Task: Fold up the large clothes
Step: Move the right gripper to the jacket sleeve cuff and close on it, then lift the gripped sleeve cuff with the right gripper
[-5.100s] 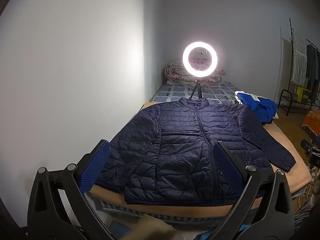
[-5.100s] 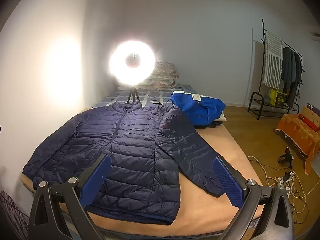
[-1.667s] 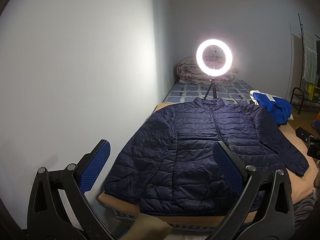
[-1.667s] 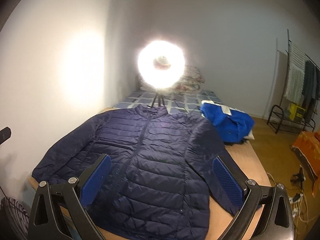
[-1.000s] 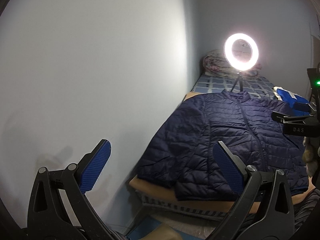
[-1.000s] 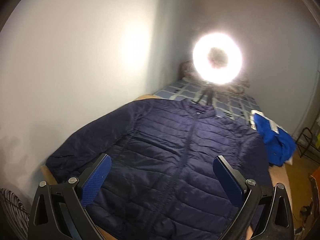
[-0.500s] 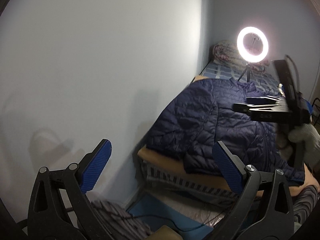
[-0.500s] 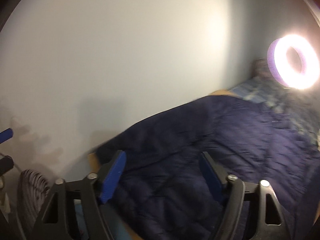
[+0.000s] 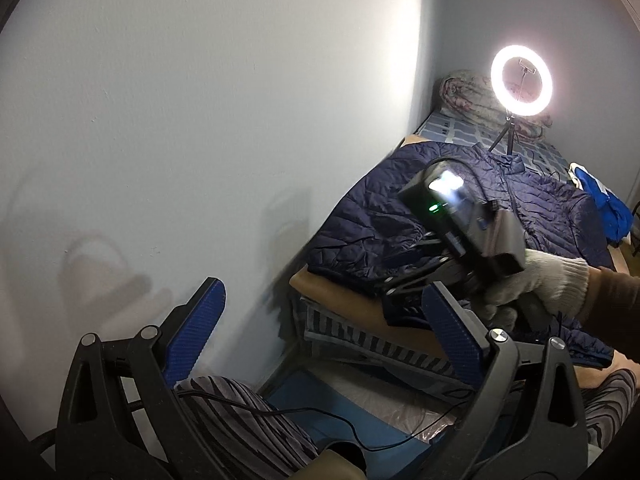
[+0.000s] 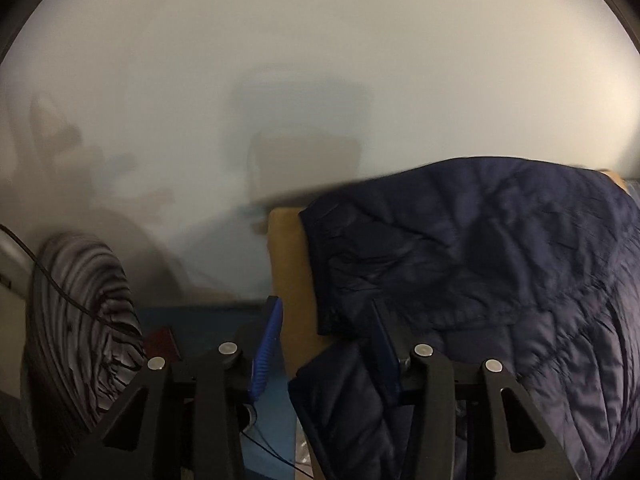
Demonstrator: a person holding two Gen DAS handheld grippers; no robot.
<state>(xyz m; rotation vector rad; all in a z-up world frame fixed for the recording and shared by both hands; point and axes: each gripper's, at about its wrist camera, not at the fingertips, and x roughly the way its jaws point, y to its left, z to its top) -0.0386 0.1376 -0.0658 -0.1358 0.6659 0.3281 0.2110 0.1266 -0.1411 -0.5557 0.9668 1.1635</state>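
1. Bed: its tan cover serves as the flat work surface. It stands against the wall, so the near edge and the open side are the sides to work from.
2. Navy quilted jacket: lies spread front-up on the bed, collar toward the far end, hem at the near edge. Laid open this way, each sleeve can be turned inward over the body.
3. Ring light: stands on a small tripod beyond the collar and lights the garment from the far end.
4. Blue garment: bunched at the far right of the bed, clear of the fold area.
5. Right gripper: low at the near-left corner of the jacket, by the sleeve cuff. Its jaws are narrowed but a gap remains; cloth lies against the right pad (whether it is actually pinched cannot be told, as the frame is blurred).
6. Left gripper: held back from the bed, jaws spread wide and holding nothing, judged to be waiting for the sleeve fold.
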